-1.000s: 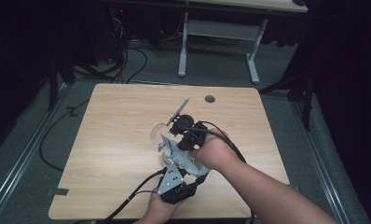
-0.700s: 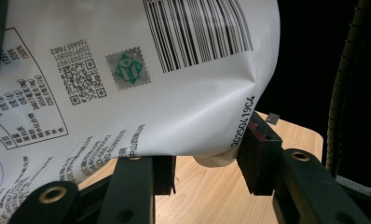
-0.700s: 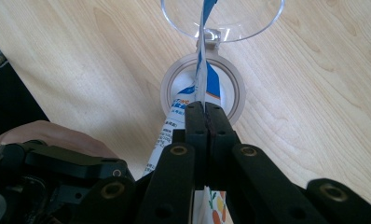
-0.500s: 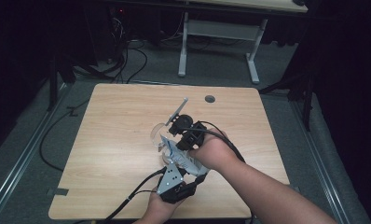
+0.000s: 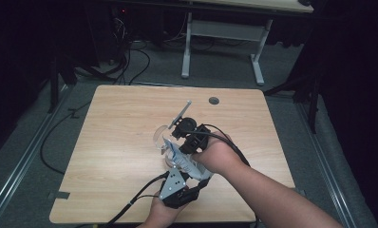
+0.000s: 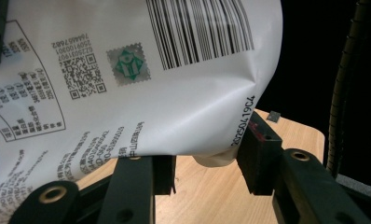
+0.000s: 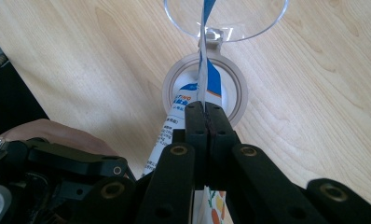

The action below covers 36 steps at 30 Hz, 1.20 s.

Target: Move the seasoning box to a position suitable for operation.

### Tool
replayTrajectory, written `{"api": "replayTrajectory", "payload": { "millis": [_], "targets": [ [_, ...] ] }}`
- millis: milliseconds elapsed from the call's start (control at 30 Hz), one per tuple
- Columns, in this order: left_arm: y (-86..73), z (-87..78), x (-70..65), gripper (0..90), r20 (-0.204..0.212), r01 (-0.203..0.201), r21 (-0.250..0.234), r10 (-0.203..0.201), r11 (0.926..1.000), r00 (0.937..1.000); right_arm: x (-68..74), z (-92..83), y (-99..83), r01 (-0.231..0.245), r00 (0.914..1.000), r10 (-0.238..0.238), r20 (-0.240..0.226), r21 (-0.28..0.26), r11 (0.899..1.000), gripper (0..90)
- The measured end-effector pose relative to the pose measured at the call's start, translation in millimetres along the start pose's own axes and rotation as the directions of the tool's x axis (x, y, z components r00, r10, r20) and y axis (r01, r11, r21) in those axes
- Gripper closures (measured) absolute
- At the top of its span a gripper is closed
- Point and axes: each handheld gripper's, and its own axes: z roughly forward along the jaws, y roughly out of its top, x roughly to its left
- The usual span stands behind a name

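A white pouch [image 5: 180,159] with blue print and a barcode [image 6: 174,93] is held up between both grippers over the middle of the wooden table [image 5: 120,123]. My left gripper [image 5: 189,170] comes in from the near edge, its jaws [image 6: 207,163] closed on the pouch's bulging lower end. My right gripper [image 5: 177,142] pinches the pouch's thin top edge [image 7: 205,112], jaws fully together on it. Directly under the pouch stands a small round clear container [image 7: 174,88] with its clear lid [image 7: 230,18] swung open. In the high view the container [image 5: 162,137] shows just left of the grippers.
A round cable hole [image 5: 213,100] lies in the table's far side. Beyond the table stands a grey desk frame [image 5: 222,31], and cables [image 5: 130,61] trail over the dark floor. Both gripper cables run off the near edge.
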Motion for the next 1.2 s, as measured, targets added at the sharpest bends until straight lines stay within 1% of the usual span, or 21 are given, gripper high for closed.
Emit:
{"api": "replayTrajectory", "payload": {
  "millis": [33, 200, 400, 467, 500, 533, 567, 633, 767, 833, 867, 1000, 1033, 1100, 1200],
  "targets": [
    [-0.5, -0.1, -0.5, 61.8, 0.002, -0.004, 0.004, 0.004, 1.0, 1.0, 0.4, -0.2, -0.4, 0.0, 1.0, 0.0, 0.004, 0.006, 1.0, 89.9],
    [-3.1, -0.6, -2.6, 61.7, 0.008, -0.017, 0.01, 0.017, 0.9998, 0.9998, -0.8, -1.2, -5.3, -0.009, 1.0, 0.009, 0.0, -0.001, 1.0, 89.9],
    [-8.6, 0.1, -4.6, 61.6, 0.012, -0.029, 0.024, 0.028, 0.9993, 0.9995, -0.8, -2.4, -9.5, -0.022, 0.9998, 0.022, -0.001, 0.004, 1.0, 89.9],
    [-9.9, -0.1, -5.0, 61.6, 0.015, -0.039, 0.034, 0.039, 0.9987, 0.9991, -1.2, -2.2, -11.3, -0.042, 0.9991, 0.042, -0.004, 0.012, 0.999, 89.9],
    [-10.5, 0.1, -5.4, 61.6, 0.017, -0.04, 0.035, 0.04, 0.9986, 0.9991, -2.0, -2.1, -12.3, -0.047, 0.9989, 0.047, -0.01, 0.015, 0.999, 90.0],
    [-11.4, 0.4, -5.7, 61.6, 0.019, -0.042, 0.037, 0.041, 0.9985, 0.999, -2.2, -2.0, -13.0, -0.051, 0.9987, 0.051, -0.01, 0.016, 0.999, 90.0],
    [-12.0, 0.5, -5.9, 61.6, 0.02, -0.041, 0.037, 0.041, 0.9984, 0.999, -2.3, -2.2, -13.8, -0.066, 0.9978, 0.066, -0.006, 0.023, 0.998, 89.9],
    [-13.9, 0.7, -6.0, 61.6, 0.021, -0.047, 0.043, 0.046, 0.998, 0.9987, -3.1, -2.0, -15.1, -0.075, 0.9971, 0.075, -0.011, 0.028, 0.997, 89.9],
    [-16.9, 0.7, -5.7, 61.5, 0.019, -0.048, 0.05, 0.047, 0.9976, 0.9987, -3.8, -1.4, -15.7, -0.092, 0.9956, 0.093, -0.013, 0.039, 0.995, 89.9],
    [-18.7, 1.1, -5.3, 61.5, 0.019, -0.045, 0.052, 0.044, 0.9976, 0.9988, -4.0, -0.6, -15.4, -0.092, 0.9957, 0.092, -0.01, 0.051, 0.994, 89.9],
    [-20.0, 1.4, -4.9, 61.4, 0.019, -0.046, 0.056, 0.045, 0.9974, 0.9988, -3.5, -0.2, -15.4, -0.103, 0.9947, 0.103, -0.006, 0.055, 0.993, 89.9],
    [-24.2, 2.0, -3.8, 61.2, 0.014, -0.045, 0.067, 0.045, 0.9967, 0.9989, -3.9, 1.3, -16.6, -0.096, 0.9953, 0.097, -0.01, 0.058, 0.994, 89.9],
    [-25.0, 1.9, -3.5, 61.1, 0.013, -0.046, 0.068, 0.046, 0.9966, 0.9989, -2.7, 0.6, -16.7, -0.114, 0.9933, 0.115, -0.012, 0.065, 0.991, 89.9],
    [-26.5, 2.0, -3.5, 61.1, 0.011, -0.045, 0.067, 0.044, 0.9967, 0.999, -4.2, 0.3, -17.9, -0.099, 0.9949, 0.1, -0.009, 0.064, 0.993, 90.0],
    [-28.3, 2.3, -3.0, 61.0, 0.012, -0.048, 0.072, 0.047, 0.9962, 0.9988, -3.8, -0.8, -18.5, -0.113, 0.9933, 0.114, -0.016, 0.072, 0.991, 90.0]
  ]
}}
